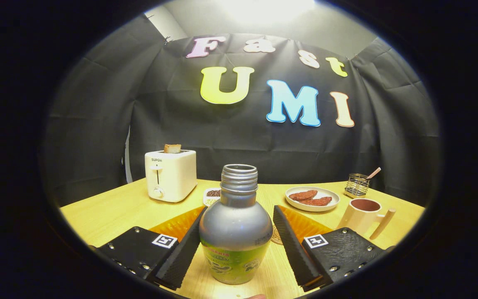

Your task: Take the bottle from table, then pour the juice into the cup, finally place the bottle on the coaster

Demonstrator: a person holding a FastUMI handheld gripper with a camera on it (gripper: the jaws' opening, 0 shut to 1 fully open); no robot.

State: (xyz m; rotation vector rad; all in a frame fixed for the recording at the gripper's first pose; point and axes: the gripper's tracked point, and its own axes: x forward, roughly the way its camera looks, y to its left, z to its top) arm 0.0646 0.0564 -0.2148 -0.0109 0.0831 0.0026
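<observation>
A capless bottle [235, 232] with a grey upper body and a green label stands upright on the wooden table [110, 216], between my fingers. My gripper [239, 209] is open around it. The left finger [183, 253] lies against the bottle's side, and the right finger [291, 245] stands a narrow gap away. In that gap an edge of a round brown coaster [276, 238] shows on an orange mat [305, 226]. A beige cup [361, 216] with a wooden handle and a dark inside stands beyond the right finger.
A white toaster [171, 175] with a slice of bread in it stands at the back left. Behind the bottle are a small dish of grains [211, 195], a plate [313, 206] with reddish-brown pieces, and a wire holder [356, 185].
</observation>
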